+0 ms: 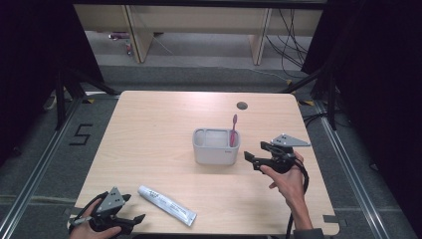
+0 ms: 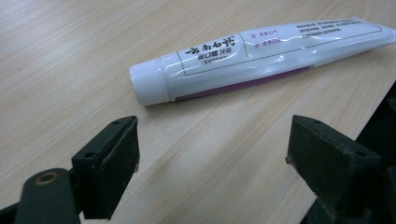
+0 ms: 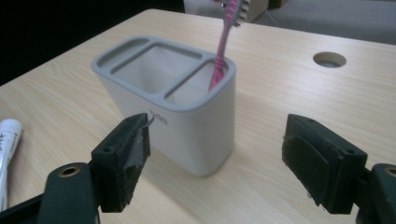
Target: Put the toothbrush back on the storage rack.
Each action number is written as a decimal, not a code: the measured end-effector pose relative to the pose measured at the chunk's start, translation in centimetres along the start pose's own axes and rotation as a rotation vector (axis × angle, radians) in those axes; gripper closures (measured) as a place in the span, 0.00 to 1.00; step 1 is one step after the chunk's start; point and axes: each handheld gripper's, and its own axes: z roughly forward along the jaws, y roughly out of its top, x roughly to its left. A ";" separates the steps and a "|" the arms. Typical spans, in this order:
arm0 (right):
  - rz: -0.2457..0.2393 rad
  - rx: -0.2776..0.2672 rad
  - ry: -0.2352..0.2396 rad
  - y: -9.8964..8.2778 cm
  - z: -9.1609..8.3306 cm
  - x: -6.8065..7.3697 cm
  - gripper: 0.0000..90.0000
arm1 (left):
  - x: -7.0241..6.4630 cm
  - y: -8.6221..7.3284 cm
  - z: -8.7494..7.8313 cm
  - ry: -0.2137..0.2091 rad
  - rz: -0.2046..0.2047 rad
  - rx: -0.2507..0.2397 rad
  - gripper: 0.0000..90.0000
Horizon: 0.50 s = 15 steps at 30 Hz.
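Note:
A grey holder (image 1: pixel 214 155) with several compartments stands at the middle of the wooden table (image 1: pixel 149 129). A pink toothbrush (image 1: pixel 233 130) stands upright in its right-hand compartment. My right gripper (image 1: pixel 254 151) hovers just right of the holder, open and empty. In the right gripper view the holder (image 3: pixel 187 126) and the toothbrush (image 3: pixel 223 42) lie ahead of the open right gripper (image 3: pixel 215 158). A white toothpaste tube (image 1: pixel 166 204) lies near the front edge. My left gripper (image 1: pixel 134 208) rests open at the front left corner. The tube (image 2: pixel 243 56) lies beyond the open left gripper (image 2: pixel 212 158).
A round cable hole (image 1: pixel 242 105) sits near the table's far edge. The table's front edge runs close to the tube. Dark curtains and metal frame legs flank the table, and shelving stands behind it.

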 end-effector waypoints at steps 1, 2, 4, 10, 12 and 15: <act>0.010 0.003 0.001 -0.2 -0.2 -0.1 0.27 | 0.1 0.0 -0.1 -0.001 0.012 0.007 0.18; 0.036 0.011 0.015 -0.3 -0.3 0.0 0.27 | 0.1 0.0 -0.1 0.002 0.013 0.006 0.18; 0.052 0.016 0.009 -0.7 -0.7 0.0 0.27 | 0.0 0.0 -0.1 0.005 -0.001 0.001 0.18; 0.049 0.015 0.004 -1.8 -1.7 -0.1 0.27 | -0.1 0.0 -0.1 -0.001 -0.002 -0.007 0.18; 0.044 0.009 0.004 -2.1 -2.1 -0.1 0.27 | 0.0 0.1 -0.2 0.005 0.009 0.001 0.18; 0.049 0.015 0.002 -2.5 -2.5 0.0 0.27 | -0.1 0.1 -0.2 -0.001 -0.003 -0.008 0.18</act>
